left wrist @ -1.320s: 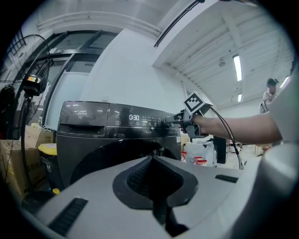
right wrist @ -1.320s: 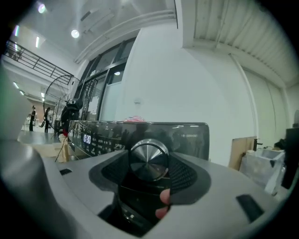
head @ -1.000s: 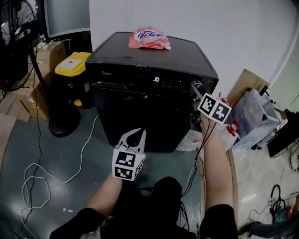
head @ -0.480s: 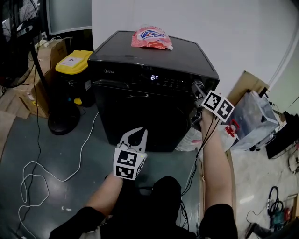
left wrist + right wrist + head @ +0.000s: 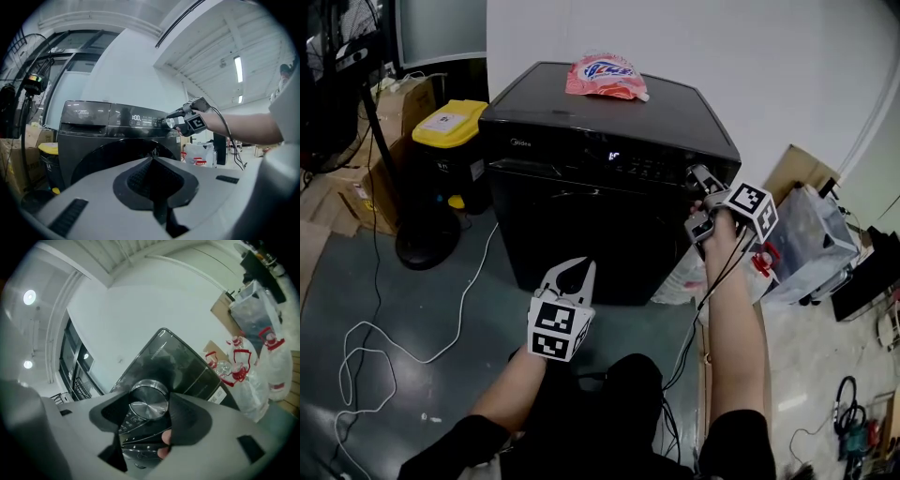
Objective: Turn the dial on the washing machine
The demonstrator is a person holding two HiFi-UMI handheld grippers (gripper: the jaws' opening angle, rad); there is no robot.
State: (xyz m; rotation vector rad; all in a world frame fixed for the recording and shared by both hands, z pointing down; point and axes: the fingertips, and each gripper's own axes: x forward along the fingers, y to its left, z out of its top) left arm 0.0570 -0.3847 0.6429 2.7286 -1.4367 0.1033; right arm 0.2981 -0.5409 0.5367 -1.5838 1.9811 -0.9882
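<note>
Head view: right gripper point(image 5: 697, 192) sits at the right end of the washing machine point(image 5: 581, 197) panel; left gripper point(image 5: 577, 270) hangs low and near. Left gripper view: jaws together, empty. Right gripper view: jaws clamped on the dial point(image 5: 149, 400)

Pink pouch point(image 5: 605, 75), yellow-lidded bin point(image 5: 450, 127), and white cable point(image 5: 472, 291) looping across the floor point(image 5: 412, 281).

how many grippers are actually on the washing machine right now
1. The right gripper is clamped on the dial at the upper right of the washing machine. The left gripper hangs shut in front of it, not touching.
</note>
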